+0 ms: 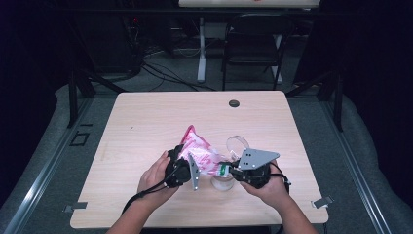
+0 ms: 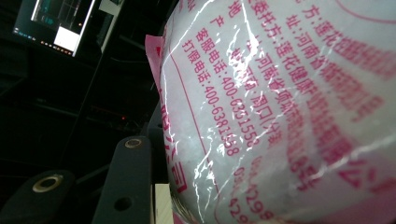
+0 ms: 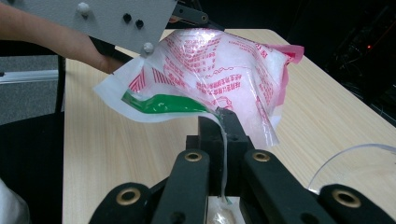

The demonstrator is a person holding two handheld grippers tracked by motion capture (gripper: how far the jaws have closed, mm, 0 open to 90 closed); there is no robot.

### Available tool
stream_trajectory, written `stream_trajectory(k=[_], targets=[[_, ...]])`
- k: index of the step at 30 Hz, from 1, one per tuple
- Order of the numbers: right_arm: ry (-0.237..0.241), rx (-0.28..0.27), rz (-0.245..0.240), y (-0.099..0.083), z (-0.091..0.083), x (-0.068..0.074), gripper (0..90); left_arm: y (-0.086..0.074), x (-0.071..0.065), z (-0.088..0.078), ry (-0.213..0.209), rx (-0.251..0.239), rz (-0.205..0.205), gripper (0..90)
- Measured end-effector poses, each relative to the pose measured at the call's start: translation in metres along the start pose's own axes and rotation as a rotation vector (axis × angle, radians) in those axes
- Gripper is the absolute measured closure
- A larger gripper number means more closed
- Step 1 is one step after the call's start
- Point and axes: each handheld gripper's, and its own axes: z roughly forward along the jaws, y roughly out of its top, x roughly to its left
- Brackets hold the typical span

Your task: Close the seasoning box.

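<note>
Both tools clamp the pink-printed bag, its long axis slanting up-left across the table.

Light wood-grain table, rounded corners, one dark round grommet near the far edge (centre-right). Clear plastic container stands on the top near the person's side, just under the held bag; its transparent lid lies just beyond it

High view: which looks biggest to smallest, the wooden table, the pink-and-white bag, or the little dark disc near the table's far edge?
1. wooden table
2. pink-and-white bag
3. dark disc, though it lies farther from the camera.
</note>
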Motion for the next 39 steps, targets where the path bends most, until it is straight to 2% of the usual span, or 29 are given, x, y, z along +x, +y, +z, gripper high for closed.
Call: stream_trajectory(k=[15,39], targets=[[-0.006,0.007,0.02,-0.0064,0.0008,-0.0008,90.0,0.0026,-0.0003,0.0003,0.015,0.006,0.052,58.1],[-0.008,0.009,0.019,-0.0076,0.0016,-0.0011,90.0,0.0042,0.0025,-0.0017,0.037,0.007,0.072,58.3]])
